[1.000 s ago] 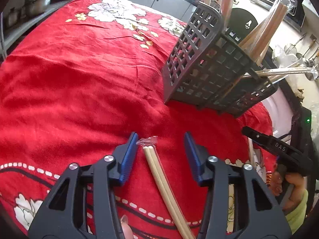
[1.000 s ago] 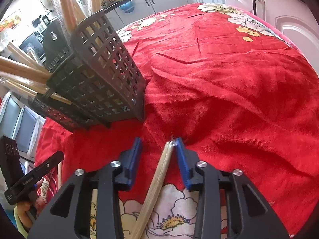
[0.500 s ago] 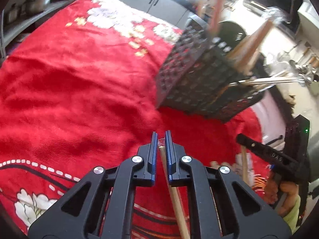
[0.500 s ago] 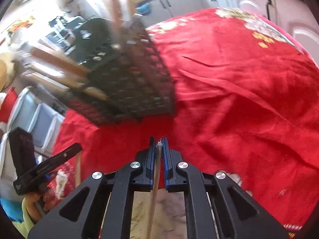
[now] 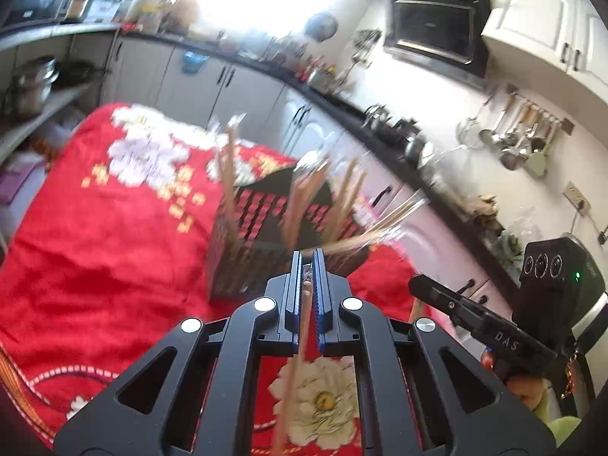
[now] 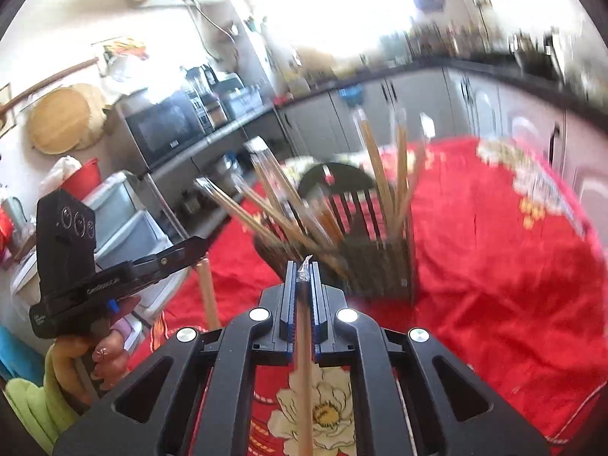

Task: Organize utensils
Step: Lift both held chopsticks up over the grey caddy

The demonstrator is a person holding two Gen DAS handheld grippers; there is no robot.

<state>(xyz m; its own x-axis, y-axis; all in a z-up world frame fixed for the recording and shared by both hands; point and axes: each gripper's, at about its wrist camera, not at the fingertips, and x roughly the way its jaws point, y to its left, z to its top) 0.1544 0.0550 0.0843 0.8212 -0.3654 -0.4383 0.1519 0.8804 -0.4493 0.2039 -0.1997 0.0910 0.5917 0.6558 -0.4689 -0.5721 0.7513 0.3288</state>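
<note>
1. Wrapped chopsticks, left pair (image 5: pixel 304 323): you hold these pinched in your left gripper (image 5: pixel 308 266), jaws pressed flat against the shaft; the pair is lifted off the cloth, its plastic-wrapped tip poking just past the blue pads (image 5: pixel 323 315).
2. Wrapped chopsticks, right pair (image 6: pixel 304 345): you hold these clamped in your right gripper (image 6: pixel 303 269), jaws closed on them, crinkled wrapper end showing at the fingertips; also raised above the cloth.
3. Utensil basket (image 6: pixel 380 269): dark lattice caddy standing on the table directly ahead of both grippers, toward the table's far edge.
4. Basket contents (image 6: pixel 372 159): several wrapped wooden chopstick pairs, leaning outward at different angles; blurred.
5. Red floral tablecloth (image 5: pixel 95 250): covers the table beneath the basket and both grippers.
6. Surroundings: kitchen cabinets (image 5: pixel 228 87) behind the table, an oven (image 5: pixel 433 26) mounted higher.
</note>
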